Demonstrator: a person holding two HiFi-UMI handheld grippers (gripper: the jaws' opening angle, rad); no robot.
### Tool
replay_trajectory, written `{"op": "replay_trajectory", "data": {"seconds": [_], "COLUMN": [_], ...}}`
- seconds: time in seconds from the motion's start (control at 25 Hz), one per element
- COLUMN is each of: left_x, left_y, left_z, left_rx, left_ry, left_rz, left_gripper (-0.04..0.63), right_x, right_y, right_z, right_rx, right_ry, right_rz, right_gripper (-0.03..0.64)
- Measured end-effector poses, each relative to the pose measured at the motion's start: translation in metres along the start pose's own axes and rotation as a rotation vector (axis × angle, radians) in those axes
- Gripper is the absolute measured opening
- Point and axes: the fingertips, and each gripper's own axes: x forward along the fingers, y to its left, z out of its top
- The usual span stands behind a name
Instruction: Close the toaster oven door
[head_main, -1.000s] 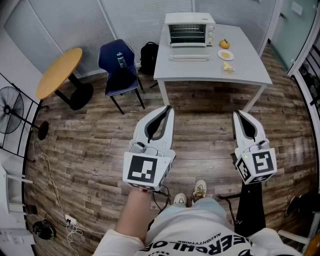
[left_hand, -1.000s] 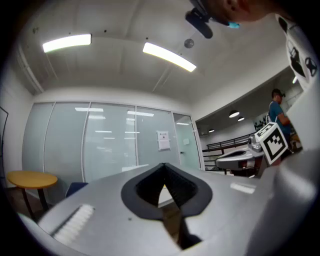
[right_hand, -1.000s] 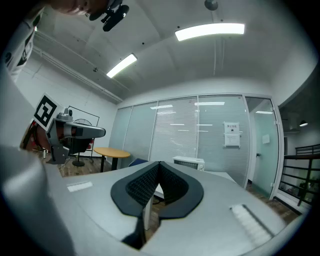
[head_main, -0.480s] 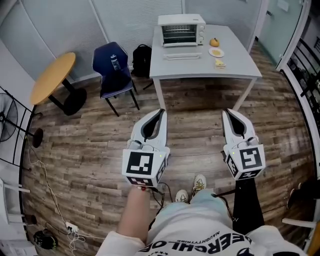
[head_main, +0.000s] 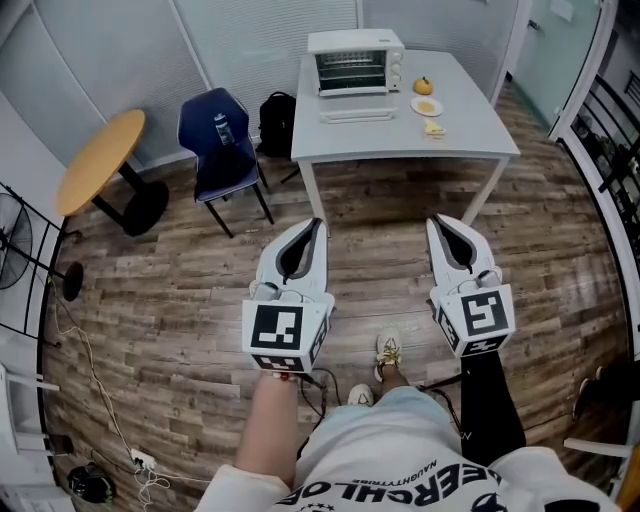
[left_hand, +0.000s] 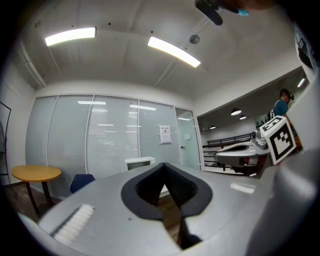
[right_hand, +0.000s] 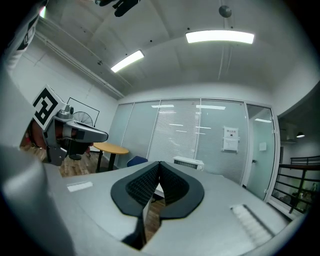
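A white toaster oven (head_main: 355, 60) stands at the far end of the grey table (head_main: 470, 148). Its door (head_main: 356, 115) hangs down flat in front of it. Both grippers are held over the wood floor, well short of the table. My left gripper (head_main: 313, 224) is shut with nothing in it, and so is my right gripper (head_main: 436, 221). In the left gripper view the closed gripper (left_hand: 164, 165) points at the distant toaster oven (left_hand: 140, 162). The right gripper (right_hand: 160, 163) view shows the toaster oven (right_hand: 188, 163) just past its tips.
On the table right of the oven lie an orange (head_main: 424, 86), a plate of food (head_main: 427, 106) and a small snack (head_main: 433, 127). Left of the table are a black backpack (head_main: 275, 118), a blue chair (head_main: 218, 150), a round wooden table (head_main: 100, 160) and a fan (head_main: 15, 240). A railing (head_main: 610, 120) runs along the right.
The person has stepped forward, one foot ahead. Both grippers have risen in the view and are closer to the table. Both stay shut.
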Motion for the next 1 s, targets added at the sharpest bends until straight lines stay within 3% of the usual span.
{"op": "replay_trajectory", "data": {"seconds": [0.68, 1.0], "left_x": [0.147, 0.215], "left_y": [0.004, 0.015], "left_z": [-0.011, 0.004], "left_rx": [0.022, 0.084], "left_ry": [0.025, -0.078], "left_rz": [0.001, 0.043], "left_gripper": [0.055, 0.055], "right_x": [0.107, 0.169], "right_y": [-0.097, -0.145], "right_z": [-0.037, -0.049], "right_rx": [0.071, 0.091], "right_ry": [0.000, -0.006], "right_rz": [0.040, 0.053], "right_gripper": [0.000, 0.000]}}
